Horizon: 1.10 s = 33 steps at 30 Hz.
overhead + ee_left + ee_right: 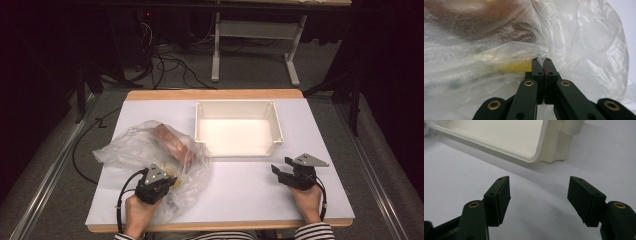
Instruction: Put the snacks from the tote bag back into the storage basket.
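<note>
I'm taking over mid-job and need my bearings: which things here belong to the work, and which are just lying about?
In the job:
- crumpled clear plastic bag, pinched by the left gripper
- reddish-brown block inside it
- empty cream plastic bin
- open right gripper

Lying about:
- black cables on the floor
- grey table frame behind

From above we look down the table [240, 195]; our gripper cameras sit close, the right one sharing the white bin [238, 128] [506, 137].

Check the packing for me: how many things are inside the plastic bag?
2 show through the plastic bag: a brown block towards the white bin, something yellow near the left gripper. More may be hidden.
</note>
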Tool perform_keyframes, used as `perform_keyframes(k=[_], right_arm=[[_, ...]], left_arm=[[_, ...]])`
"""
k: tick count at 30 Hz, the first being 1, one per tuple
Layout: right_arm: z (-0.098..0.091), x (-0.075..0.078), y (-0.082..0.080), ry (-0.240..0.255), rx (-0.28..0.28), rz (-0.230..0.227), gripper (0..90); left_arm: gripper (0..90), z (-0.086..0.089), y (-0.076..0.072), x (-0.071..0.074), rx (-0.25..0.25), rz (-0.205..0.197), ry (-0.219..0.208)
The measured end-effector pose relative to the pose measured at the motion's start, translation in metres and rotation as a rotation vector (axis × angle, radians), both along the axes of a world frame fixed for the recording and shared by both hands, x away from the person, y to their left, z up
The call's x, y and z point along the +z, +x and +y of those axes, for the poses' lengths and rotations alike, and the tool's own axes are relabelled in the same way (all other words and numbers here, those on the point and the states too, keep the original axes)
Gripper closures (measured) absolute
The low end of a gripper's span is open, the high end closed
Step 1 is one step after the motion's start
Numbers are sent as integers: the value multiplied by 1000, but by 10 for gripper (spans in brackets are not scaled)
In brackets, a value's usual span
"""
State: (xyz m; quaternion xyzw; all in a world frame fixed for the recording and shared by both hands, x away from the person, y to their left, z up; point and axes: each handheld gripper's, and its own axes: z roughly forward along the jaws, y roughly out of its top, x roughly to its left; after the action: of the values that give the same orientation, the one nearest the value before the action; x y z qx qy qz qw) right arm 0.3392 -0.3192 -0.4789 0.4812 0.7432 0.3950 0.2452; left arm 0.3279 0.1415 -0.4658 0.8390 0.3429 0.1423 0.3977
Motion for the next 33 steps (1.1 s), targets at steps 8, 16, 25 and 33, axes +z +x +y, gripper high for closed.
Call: perform_keyframes(k=[8, 16, 25, 33], right_arm=[[1, 0, 0, 1, -3, 13, 354], [0, 0, 0, 1, -3, 9, 354], [0, 0, 0, 2, -2, 9, 354], [0, 0, 0, 3, -3, 11, 355]], left_arm=[[900, -17, -6, -2, -45, 6, -52], [900, -36, -12, -1, -101, -5, -59], [900, -58, -19, 2, -163, -17, -68], [899, -71, -18, 2, -184, -28, -46]])
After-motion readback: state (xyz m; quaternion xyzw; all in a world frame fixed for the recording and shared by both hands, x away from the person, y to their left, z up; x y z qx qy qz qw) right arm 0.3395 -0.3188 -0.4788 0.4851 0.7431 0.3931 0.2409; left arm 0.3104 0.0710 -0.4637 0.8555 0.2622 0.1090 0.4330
